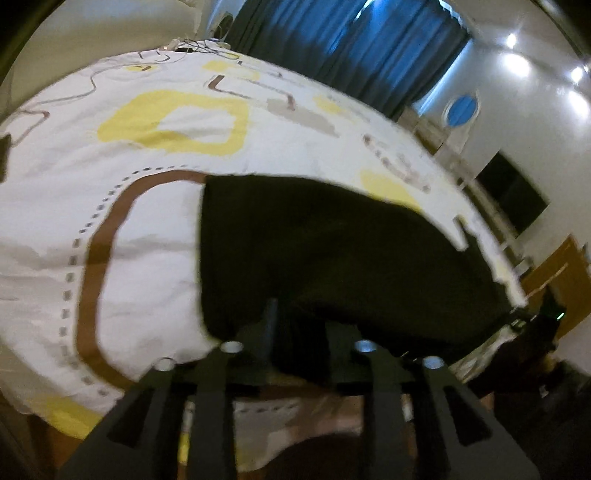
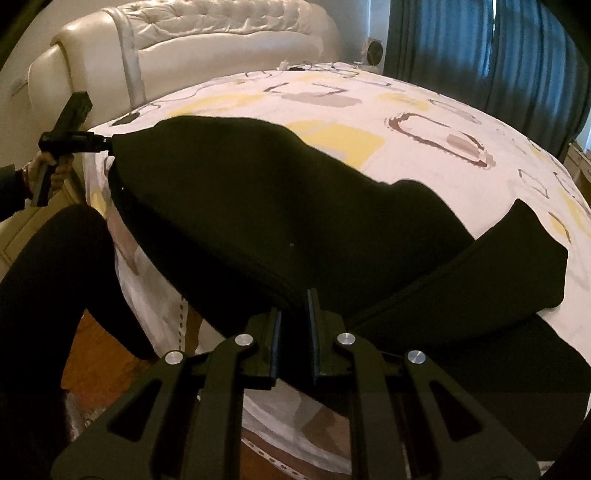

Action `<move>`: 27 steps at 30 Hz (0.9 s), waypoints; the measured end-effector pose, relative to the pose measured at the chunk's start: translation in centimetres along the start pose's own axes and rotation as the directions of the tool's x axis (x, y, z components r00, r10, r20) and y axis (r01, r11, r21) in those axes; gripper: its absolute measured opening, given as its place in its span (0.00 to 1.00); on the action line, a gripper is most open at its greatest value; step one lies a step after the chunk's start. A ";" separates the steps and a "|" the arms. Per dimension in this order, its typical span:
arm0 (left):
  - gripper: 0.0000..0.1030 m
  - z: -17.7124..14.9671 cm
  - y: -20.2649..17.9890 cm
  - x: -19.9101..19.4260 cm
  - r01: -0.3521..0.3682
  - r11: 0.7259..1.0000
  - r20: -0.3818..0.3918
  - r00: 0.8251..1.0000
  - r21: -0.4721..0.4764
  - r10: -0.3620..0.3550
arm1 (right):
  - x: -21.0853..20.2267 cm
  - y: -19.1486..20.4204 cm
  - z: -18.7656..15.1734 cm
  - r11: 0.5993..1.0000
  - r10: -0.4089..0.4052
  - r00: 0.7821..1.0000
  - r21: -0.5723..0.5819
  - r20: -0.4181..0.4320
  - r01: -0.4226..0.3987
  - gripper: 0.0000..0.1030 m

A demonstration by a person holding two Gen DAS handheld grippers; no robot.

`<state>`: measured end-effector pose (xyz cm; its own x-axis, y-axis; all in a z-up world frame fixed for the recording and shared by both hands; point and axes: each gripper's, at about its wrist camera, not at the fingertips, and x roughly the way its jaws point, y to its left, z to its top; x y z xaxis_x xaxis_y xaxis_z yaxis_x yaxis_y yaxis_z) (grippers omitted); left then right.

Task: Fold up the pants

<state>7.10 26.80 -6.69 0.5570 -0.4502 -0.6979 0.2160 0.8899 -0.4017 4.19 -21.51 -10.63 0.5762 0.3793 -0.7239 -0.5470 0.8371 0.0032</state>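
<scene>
pants (image 2: 266, 206) black, on bed (image 2: 424, 110), near edge | long axis runs left-right between both grips | left hand-held gripper (image 2: 105, 142) clamped on far-left end | right hand-held gripper (image 2: 294, 317) clamped on near edge, nearer the loose leg

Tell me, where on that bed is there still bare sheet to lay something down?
Bare bedsheet lies beyond the black pants, toward the white headboard and the blue curtains. Another bare stretch shows beside the pants, around the brown loop print. The near edge is crowded: the left gripper and right gripper both grip the pants there.
</scene>
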 end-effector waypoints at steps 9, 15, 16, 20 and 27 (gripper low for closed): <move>0.44 -1.3 0.5 -2.6 -0.030 0.996 0.034 0.999 -0.089 0.033 | 0.1 0.7 -0.6 0.999 -0.019 1.000 -0.042 -0.005 0.019 0.12; 0.67 -0.7 -2.7 -1.8 0.066 0.984 0.086 0.995 -0.167 -0.052 | -0.1 1.1 -0.7 0.997 -0.042 0.999 -0.071 -0.003 0.042 0.12; 0.67 -0.8 -2.7 -1.4 0.048 0.979 0.077 0.996 -0.197 -0.033 | 0.0 1.1 -0.7 0.997 -0.042 0.999 -0.071 -0.006 0.042 0.12; 0.67 -2.7 -1.1 -1.0 0.143 0.889 0.097 0.989 -0.435 -0.112 | 0.0 1.2 -0.7 0.996 -0.047 0.999 -0.075 -0.005 0.047 0.12; 0.67 -4.8 -1.8 0.7 0.222 0.740 0.128 0.975 -0.635 -0.183 | 0.0 0.9 -0.9 0.997 -0.041 0.999 -0.064 0.002 0.041 0.12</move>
<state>3.22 24.53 -9.30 0.6057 -0.5927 -0.5308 -0.2257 0.5118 -0.8290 3.18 -21.06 -11.25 0.5994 0.3452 -0.7222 -0.5605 0.8251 -0.0708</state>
